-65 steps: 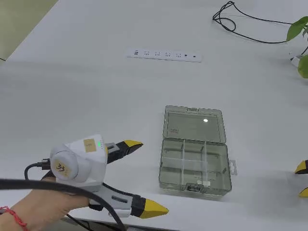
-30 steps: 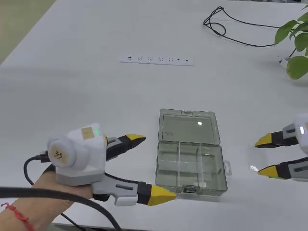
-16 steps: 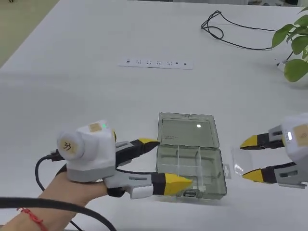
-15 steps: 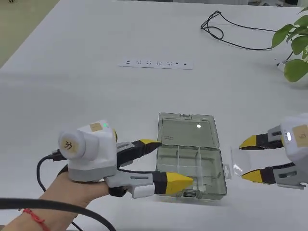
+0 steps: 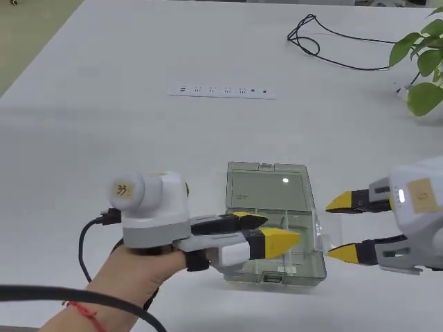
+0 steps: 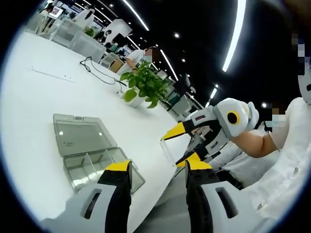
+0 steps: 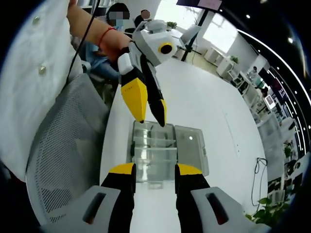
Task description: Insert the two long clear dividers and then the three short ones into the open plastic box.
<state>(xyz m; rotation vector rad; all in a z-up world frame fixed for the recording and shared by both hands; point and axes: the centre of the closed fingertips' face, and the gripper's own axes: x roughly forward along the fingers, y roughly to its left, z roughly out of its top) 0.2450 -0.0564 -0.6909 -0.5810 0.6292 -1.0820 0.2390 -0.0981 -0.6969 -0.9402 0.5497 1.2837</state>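
The open clear plastic box (image 5: 271, 277) lies on the white table with its lid (image 5: 268, 184) flat behind it, and clear dividers stand in its base. My left gripper (image 5: 270, 232) hovers over the base's left half, open and empty. My right gripper (image 5: 339, 228) sits just off the box's right side. A faint clear divider (image 5: 323, 229) spans the gap between its fingertips. In the left gripper view the box (image 6: 62, 119) lies ahead with the right gripper (image 6: 179, 146) beyond it. The right gripper view shows the box (image 7: 132, 145) and the left gripper (image 7: 150, 118) above it.
A white power strip (image 5: 221, 90) lies farther back on the table. A black cable (image 5: 325, 41) and a green plant (image 5: 422, 69) are at the back right. A mesh chair (image 7: 63, 145) stands by the table's near edge. Other people sit in the background.
My left gripper has moved right, from beside the box to over its base. My right gripper has come in from the right edge toward the box's right side.
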